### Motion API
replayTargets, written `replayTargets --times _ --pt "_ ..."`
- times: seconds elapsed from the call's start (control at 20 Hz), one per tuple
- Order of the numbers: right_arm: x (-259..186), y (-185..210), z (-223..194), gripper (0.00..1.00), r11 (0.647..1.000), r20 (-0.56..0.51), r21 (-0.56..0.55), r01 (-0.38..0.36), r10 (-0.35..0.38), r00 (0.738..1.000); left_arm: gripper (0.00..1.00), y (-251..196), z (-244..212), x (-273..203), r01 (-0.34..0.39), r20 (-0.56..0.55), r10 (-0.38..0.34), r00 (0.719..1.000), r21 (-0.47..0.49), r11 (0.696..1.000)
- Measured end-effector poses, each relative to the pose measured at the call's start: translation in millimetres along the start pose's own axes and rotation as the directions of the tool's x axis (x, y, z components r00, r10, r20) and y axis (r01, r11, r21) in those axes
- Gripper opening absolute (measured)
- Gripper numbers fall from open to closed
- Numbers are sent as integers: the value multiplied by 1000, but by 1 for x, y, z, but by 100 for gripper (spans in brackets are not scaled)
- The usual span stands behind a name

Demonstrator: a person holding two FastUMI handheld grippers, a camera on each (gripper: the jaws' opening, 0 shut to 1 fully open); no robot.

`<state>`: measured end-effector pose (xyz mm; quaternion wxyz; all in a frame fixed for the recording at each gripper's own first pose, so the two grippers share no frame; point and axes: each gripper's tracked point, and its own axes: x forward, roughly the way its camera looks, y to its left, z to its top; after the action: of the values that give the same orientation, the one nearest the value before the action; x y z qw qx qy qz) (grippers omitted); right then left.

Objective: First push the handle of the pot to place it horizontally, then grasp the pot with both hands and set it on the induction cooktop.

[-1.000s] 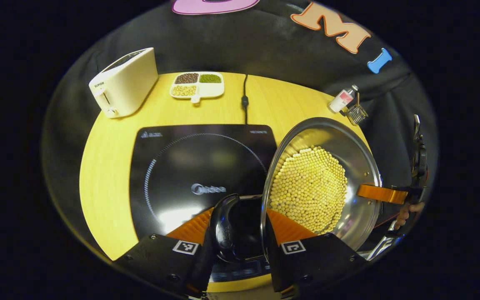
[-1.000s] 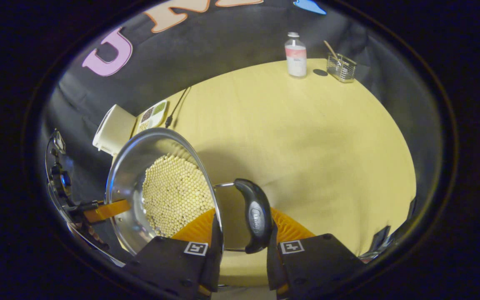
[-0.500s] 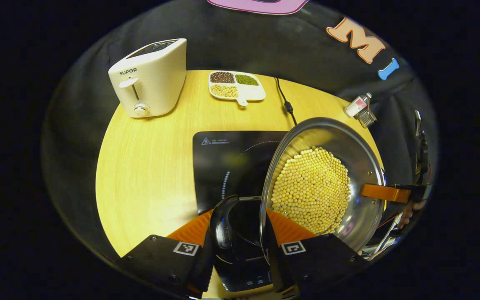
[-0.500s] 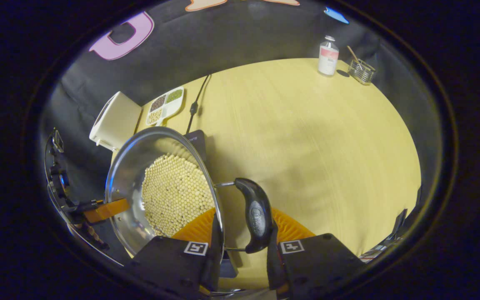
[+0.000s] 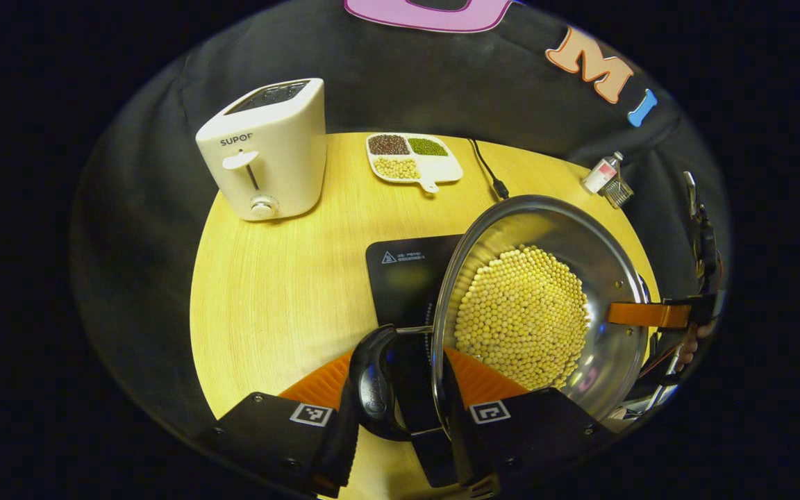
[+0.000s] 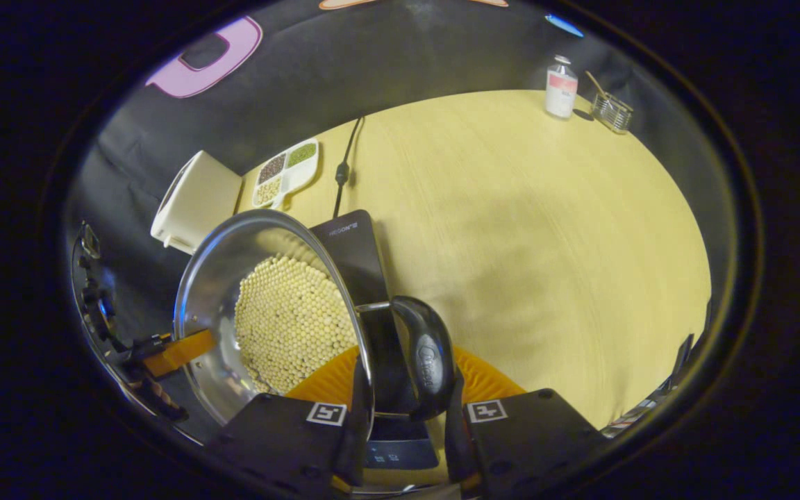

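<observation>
At the bottom centre of the left gripper view, my left gripper (image 5: 400,410) has its two fingers closed in on one of the pot's black side handles (image 5: 374,389), one finger pressing on each side of the grip. The steel pot (image 5: 608,354) fills the lower right of that frame, tilted toward the camera, and it holds a bed of pale yellow beans (image 5: 521,316). At the pot's far rim, on the right edge of the frame, I see the other gripper (image 5: 657,316) reaching in, with a bit of the person's hand just below it.

In the right gripper view, my right gripper (image 6: 403,413) sits at the bottom centre, its fingers likewise drawn in and clamped on the opposite black handle (image 6: 430,361). The pot is at lower left here, held up between the two grippers.

Beneath and behind the pot lies the black induction cooktop (image 5: 403,274), only partly under it; its near edge shows between my fingers. I cannot tell whether the pot's base touches the glass.

Farther back on the yellow wooden table (image 5: 268,292), at upper left of the left gripper view, stands a white toaster (image 5: 264,149). To its right is a white divided dish (image 5: 414,158) of beans, then a black power cord (image 5: 490,173). At upper right sit a small bottle (image 5: 600,173) and a wire holder (image 5: 619,192), close together.
</observation>
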<state>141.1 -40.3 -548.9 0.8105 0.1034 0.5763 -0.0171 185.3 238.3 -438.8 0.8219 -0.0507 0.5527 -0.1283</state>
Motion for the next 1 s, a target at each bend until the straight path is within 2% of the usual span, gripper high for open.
replayTargets --times 0.05,0.15,0.25,0.3,0.35,0.45,0.5,0.55,0.6,0.75,0.85,0.9,0.95,1.0 --pt "0 0 0 41 1000 -3 4 -6 6 1000 58 1 0 -1 -8 1 8 1000 0 1000" --pt "1 1 -1 44 1000 -4 6 -14 14 1000 62 3 -3 0 -27 -7 27 1000 -2 1000" --pt "-2 1 3 52 1000 30 -4 -13 13 999 69 4 -2 -4 -44 14 44 999 -15 999" --pt "0 -1 5 60 1000 43 -7 -7 8 999 72 5 1 -6 -57 36 58 998 -23 998" --pt "0 -2 7 61 1000 60 -6 -11 11 998 79 6 3 -10 -70 62 71 995 -28 997" --pt "-4 -6 10 66 1000 76 -12 -11 12 997 82 7 2 -17 -90 82 92 992 -22 996" --pt "-7 -10 12 80 1000 88 -16 -10 12 996 88 5 3 -21 -95 100 96 990 -17 995" --pt "-11 -11 13 83 1000 99 -20 -15 17 995 93 2 4 -24 -99 118 100 988 -17 995" --pt "-19 -14 17 89 1000 114 -19 -24 26 993 88 -2 6 -29 -99 139 102 985 -22 995" --pt "-32 -20 25 92 998 161 -31 -51 55 985 88 -12 3 -44 -119 181 123 976 -35 992" --pt "-40 -24 27 98 996 181 -51 -74 82 980 88 -14 1 -58 -146 212 156 965 -62 987" --pt "-44 -26 27 94 994 188 -60 -93 103 977 88 -12 -2 -67 -176 223 189 956 -80 981" --pt "-50 -30 27 94 991 194 -70 -113 124 973 88 -5 -4 -77 -225 227 243 943 -100 969" --pt "-57 -29 26 99 987 198 -83 -138 152 968 87 1 -8 -90 -274 230 296 927 -123 954"
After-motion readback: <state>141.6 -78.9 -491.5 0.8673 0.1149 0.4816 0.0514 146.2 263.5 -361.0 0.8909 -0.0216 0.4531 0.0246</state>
